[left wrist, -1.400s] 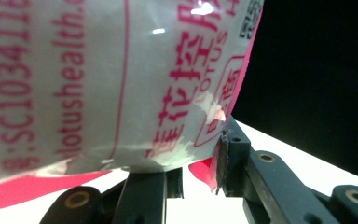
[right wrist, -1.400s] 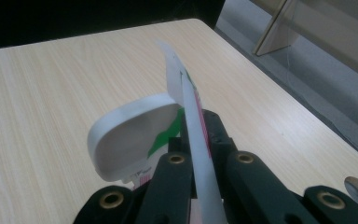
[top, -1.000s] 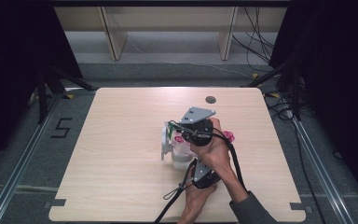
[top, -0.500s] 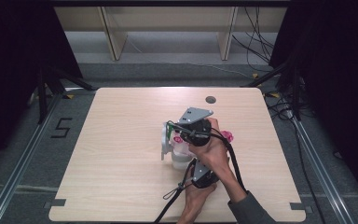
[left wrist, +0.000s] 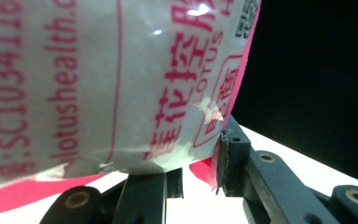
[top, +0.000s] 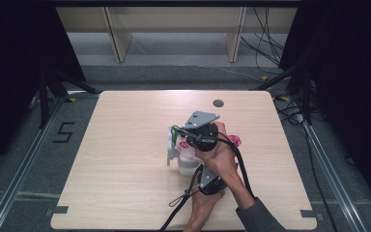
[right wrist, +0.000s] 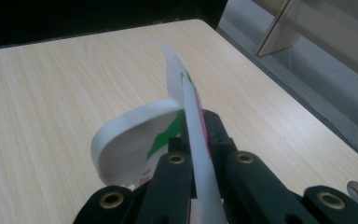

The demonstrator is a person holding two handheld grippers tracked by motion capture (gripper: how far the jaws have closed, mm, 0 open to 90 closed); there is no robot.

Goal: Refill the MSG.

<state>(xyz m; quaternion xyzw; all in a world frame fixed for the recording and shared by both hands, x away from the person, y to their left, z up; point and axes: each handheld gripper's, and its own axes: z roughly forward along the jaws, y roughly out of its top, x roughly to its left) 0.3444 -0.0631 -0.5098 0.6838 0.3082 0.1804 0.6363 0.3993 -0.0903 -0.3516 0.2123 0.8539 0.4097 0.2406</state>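
A white packet [top: 185, 154] with red print sits near the middle of the wooden table [top: 125, 145], held between both grippers. In the left gripper view the packet [left wrist: 98, 84] looms close, and my left gripper [left wrist: 193, 172] is shut on its lower pink-edged part. From above, the left gripper [top: 196, 169] comes at it from the near side. My right gripper [top: 179, 136], under its grey plate, reaches in from the right. My right gripper [right wrist: 198, 123] is shut on a thin white flap [right wrist: 186, 93] that stands on edge; a curled white part [right wrist: 126, 135] bends off beside it.
A round hole [top: 218, 103] lies near the table's far edge. A bit of pink [top: 235, 141] shows past the right hand. Cables [top: 270, 53] trail on the floor at the far right. Shelf legs [top: 118, 43] stand beyond the table.
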